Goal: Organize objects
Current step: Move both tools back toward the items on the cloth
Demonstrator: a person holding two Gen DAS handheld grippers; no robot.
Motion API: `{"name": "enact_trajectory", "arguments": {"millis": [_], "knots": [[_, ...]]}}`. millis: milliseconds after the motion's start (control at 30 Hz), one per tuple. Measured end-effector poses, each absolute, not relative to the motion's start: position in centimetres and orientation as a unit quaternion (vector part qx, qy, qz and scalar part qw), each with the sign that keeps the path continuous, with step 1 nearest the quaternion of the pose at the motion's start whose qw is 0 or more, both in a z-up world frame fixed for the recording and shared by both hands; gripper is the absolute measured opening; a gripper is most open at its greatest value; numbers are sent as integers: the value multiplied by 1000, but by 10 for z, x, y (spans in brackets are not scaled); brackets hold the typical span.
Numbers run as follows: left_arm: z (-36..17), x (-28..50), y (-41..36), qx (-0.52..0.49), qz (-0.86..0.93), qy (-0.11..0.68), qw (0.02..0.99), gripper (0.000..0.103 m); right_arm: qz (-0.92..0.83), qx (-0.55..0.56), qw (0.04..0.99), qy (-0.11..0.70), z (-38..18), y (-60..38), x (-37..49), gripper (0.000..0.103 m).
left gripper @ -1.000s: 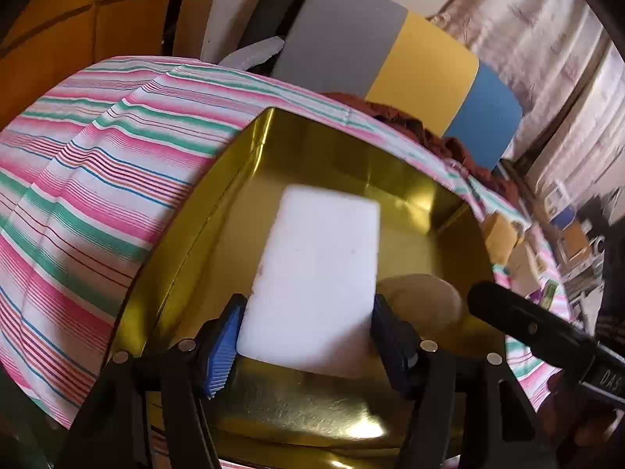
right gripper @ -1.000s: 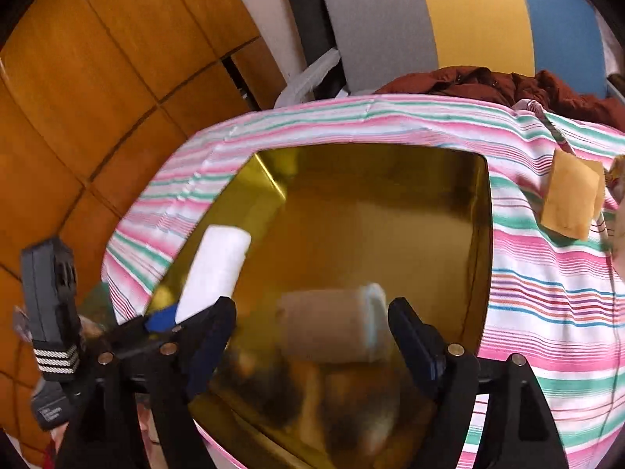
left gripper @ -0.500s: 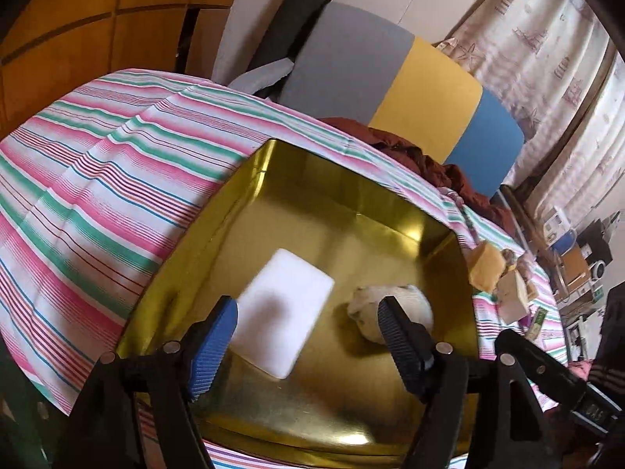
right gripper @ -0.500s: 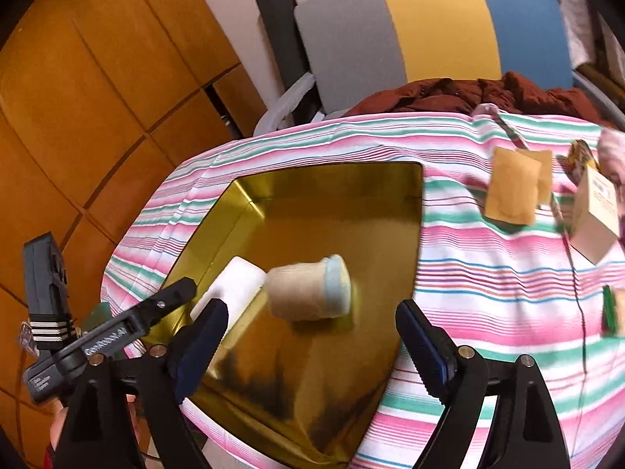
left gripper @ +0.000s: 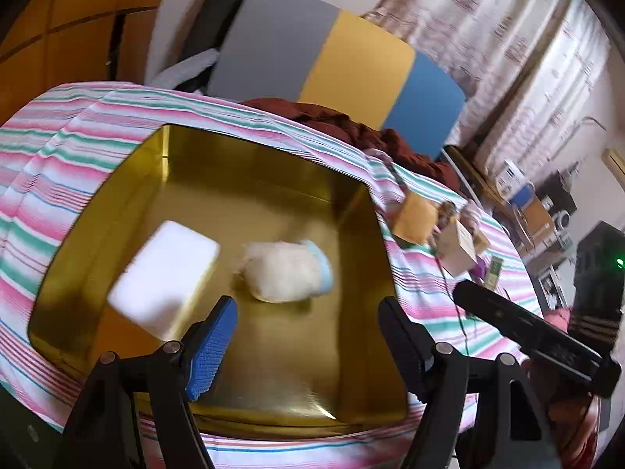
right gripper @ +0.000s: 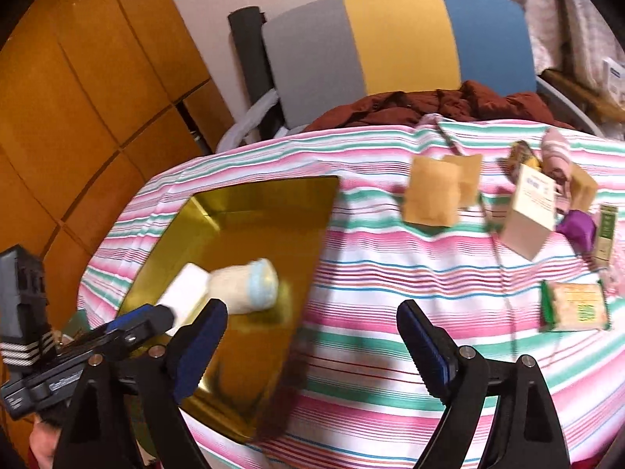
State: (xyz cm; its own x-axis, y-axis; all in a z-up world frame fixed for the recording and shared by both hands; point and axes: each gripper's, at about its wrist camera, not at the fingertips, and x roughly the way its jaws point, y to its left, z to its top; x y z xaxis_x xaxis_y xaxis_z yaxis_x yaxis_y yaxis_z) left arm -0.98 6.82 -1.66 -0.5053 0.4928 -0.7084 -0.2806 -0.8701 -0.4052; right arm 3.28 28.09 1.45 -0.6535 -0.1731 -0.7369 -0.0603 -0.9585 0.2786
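Note:
A gold metal tray (left gripper: 269,179) (right gripper: 238,211) lies on the striped tablecloth. Inside it rest a white rectangular block (left gripper: 164,273) (right gripper: 185,293) and a cream rolled sock with a blue cuff (left gripper: 287,271) (right gripper: 246,285), side by side. My left gripper (left gripper: 308,340) hangs open above the tray's near part, right of the block, nothing between its fingers. My right gripper (right gripper: 312,340) stands open over the tray's right edge and the cloth, also empty. Loose items wait to the right: tan sponges (right gripper: 431,195), a beige box (right gripper: 529,211), a green snack packet (right gripper: 574,306).
A purple wrapper (right gripper: 578,226), a pink striped roll (right gripper: 556,152) and a thin green packet (right gripper: 605,234) crowd the far right. A dark red garment (right gripper: 429,105) and a grey-yellow-blue chair back (right gripper: 398,39) stand behind the table. Wooden panelling (right gripper: 78,97) lines the left.
The left gripper let go of the white block and drew back and right. The right gripper released the sock, widened, and pulled back to the right, bringing the loose items into view.

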Motion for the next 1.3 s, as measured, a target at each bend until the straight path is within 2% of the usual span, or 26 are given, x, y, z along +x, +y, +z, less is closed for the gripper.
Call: {"name": "enact_trajectory", "arguments": {"millis": [467,833,1000,1133,1300], "knots": [[-8,23,155,-448,837,-42,312,76,-884,434,-84,-151,1,403,70,89],[-14,43,206,-463,813,3,353,76,-846,462,-172,-206,-25,523,75,90],[-18,46,217,-469,808,17,356,76,-841,474,-159,-208,-37,533,64,90],[-20,46,221,-474,805,20,357,76,-839,482,-85,-240,-45,519,58,90],[-23,44,233,-481,800,27,358,76,-851,472,-25,-231,-33,502,64,93]]}}
